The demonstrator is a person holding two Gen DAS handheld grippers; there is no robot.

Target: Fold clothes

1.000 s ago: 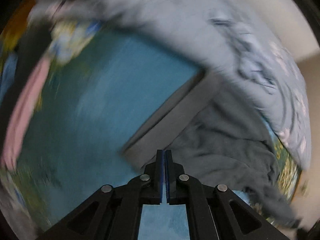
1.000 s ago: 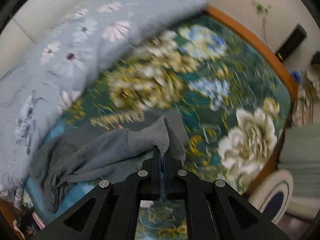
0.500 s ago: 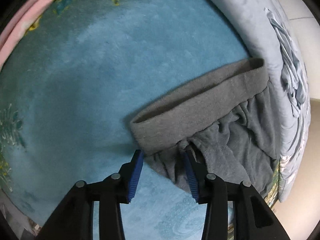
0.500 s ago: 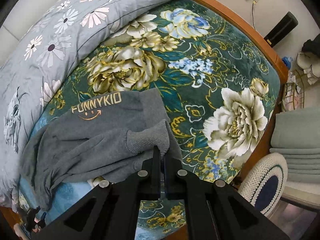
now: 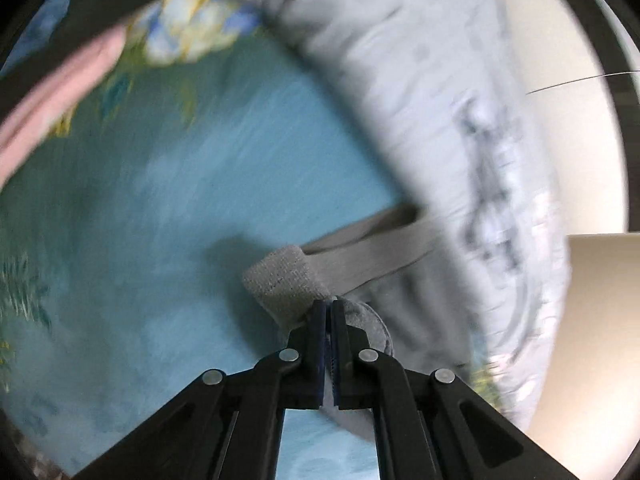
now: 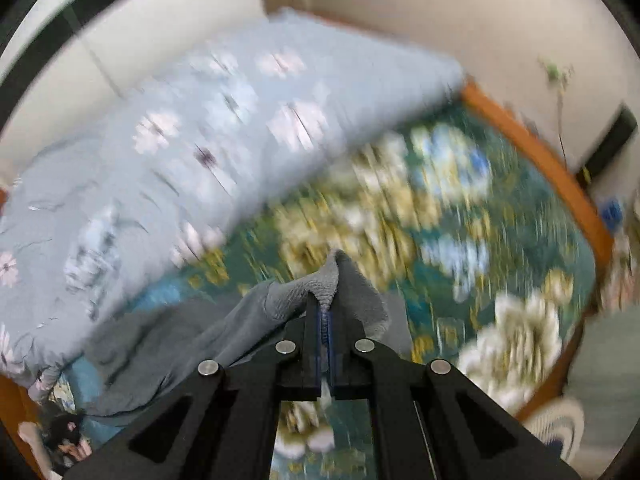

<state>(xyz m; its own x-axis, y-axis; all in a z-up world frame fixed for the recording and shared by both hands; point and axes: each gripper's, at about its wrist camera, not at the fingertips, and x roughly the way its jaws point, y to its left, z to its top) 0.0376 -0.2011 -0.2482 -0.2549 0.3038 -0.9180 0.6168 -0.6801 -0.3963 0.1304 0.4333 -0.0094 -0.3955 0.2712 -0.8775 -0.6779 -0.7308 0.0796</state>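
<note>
Grey sweatpants (image 5: 360, 248) lie across the teal part of the bed cover, their ribbed waistband stretching right toward the quilt. My left gripper (image 5: 328, 308) is shut on the waistband's near corner, which bunches up at the fingertips. In the right wrist view the same grey sweatpants (image 6: 168, 340) trail down to the left, and my right gripper (image 6: 325, 308) is shut on a ribbed cuff, lifted off the flowered cover. Both views are motion-blurred.
A light blue flowered quilt (image 6: 200, 140) is heaped along the wall side of the bed. A pink garment (image 5: 60, 92) lies at the far left. The wooden bed frame (image 6: 540, 160) runs along the right, with a woven round mat (image 6: 560, 420) on the floor beyond.
My left gripper has shut on the waistband corner that lay between its open fingers, and lifted it. The right gripper, still holding the cuff, has risen and swung.
</note>
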